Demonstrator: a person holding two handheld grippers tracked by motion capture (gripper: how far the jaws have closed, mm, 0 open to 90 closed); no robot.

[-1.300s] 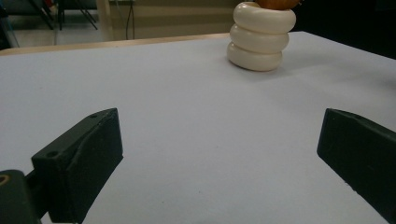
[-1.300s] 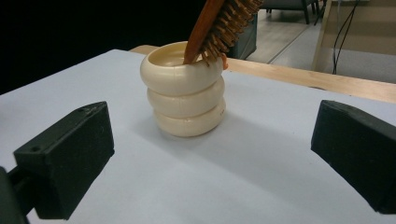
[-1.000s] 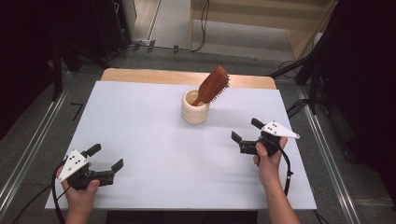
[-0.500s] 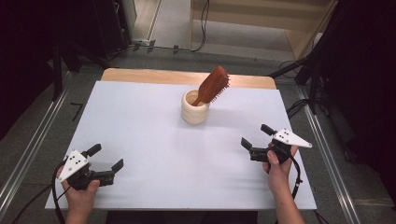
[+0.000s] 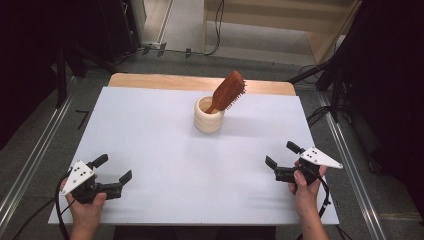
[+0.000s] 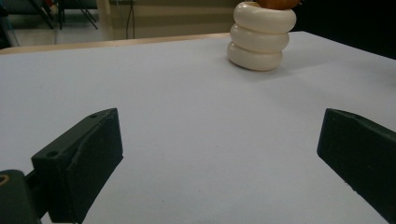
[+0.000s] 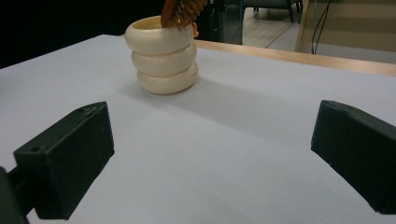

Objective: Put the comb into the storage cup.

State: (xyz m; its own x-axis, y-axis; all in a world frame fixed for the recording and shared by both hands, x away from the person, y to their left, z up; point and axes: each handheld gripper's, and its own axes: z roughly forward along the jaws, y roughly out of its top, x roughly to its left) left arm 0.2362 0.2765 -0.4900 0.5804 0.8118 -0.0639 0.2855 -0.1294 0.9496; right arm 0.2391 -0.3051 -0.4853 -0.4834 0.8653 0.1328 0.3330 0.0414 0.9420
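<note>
A cream ribbed cup (image 5: 209, 114) stands upright toward the back middle of the white table (image 5: 150, 130). A brown wooden hairbrush (image 5: 227, 91) leans in it, head up and tilted right. The cup (image 6: 261, 36) sits far ahead in the left gripper view, and the cup (image 7: 163, 55) with the brush (image 7: 182, 11) sits ahead-left in the right gripper view. My left gripper (image 5: 113, 169) rests near the front left corner, open and empty. Near the front right my right gripper (image 5: 282, 155) is held open with nothing between its jaws.
A strip of bare wooden tabletop (image 5: 165, 82) shows behind the white sheet. Metal rails (image 5: 30, 165) run along both sides of the table. Cables (image 5: 215, 30) and dark stands lie on the floor behind.
My right gripper has drawn back toward the front right edge of the table, away from the cup. The left gripper has stayed where it was.
</note>
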